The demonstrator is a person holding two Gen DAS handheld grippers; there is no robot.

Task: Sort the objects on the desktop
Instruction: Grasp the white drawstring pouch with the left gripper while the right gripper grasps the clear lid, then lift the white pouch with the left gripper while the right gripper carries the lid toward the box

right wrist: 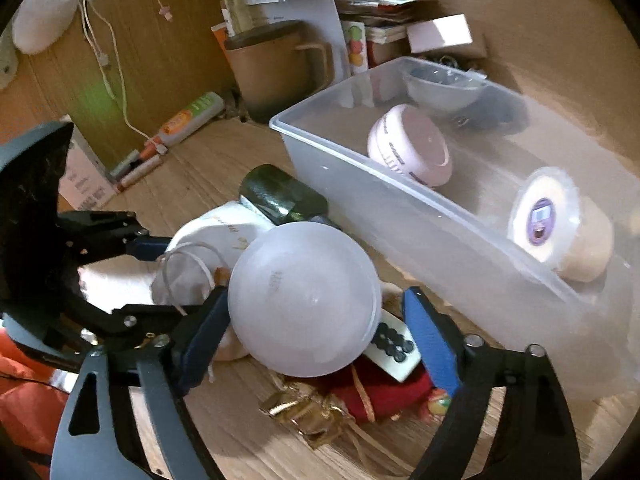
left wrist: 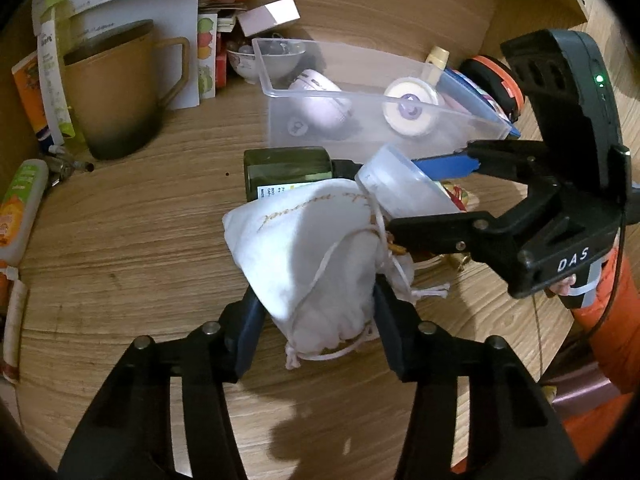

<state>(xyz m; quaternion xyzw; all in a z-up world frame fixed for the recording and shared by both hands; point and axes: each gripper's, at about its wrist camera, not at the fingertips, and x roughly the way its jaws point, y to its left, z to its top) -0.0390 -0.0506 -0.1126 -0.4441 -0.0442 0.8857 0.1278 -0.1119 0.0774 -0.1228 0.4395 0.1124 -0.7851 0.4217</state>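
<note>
My left gripper [left wrist: 316, 296] is shut on a white drawstring pouch [left wrist: 316, 248], held just above the wooden desk. My right gripper [right wrist: 316, 320] has its fingers on either side of a translucent round container [right wrist: 306, 300], which also shows in the left wrist view [left wrist: 404, 188]; whether both fingers touch it I cannot tell. A dark green bottle [left wrist: 288, 168] lies behind the pouch. A clear plastic bin [right wrist: 440, 232] holds a pink round case [right wrist: 412, 148] and a cream jar [right wrist: 560, 224]. The right gripper [left wrist: 436, 192] comes in from the right in the left wrist view.
A brown mug [left wrist: 120, 92] stands at the back left by books and papers. A red pouch with gold ribbon [right wrist: 372, 396] and a small white keypad device [right wrist: 394, 348] lie under the round container. Tubes [left wrist: 20, 208] lie at the left edge.
</note>
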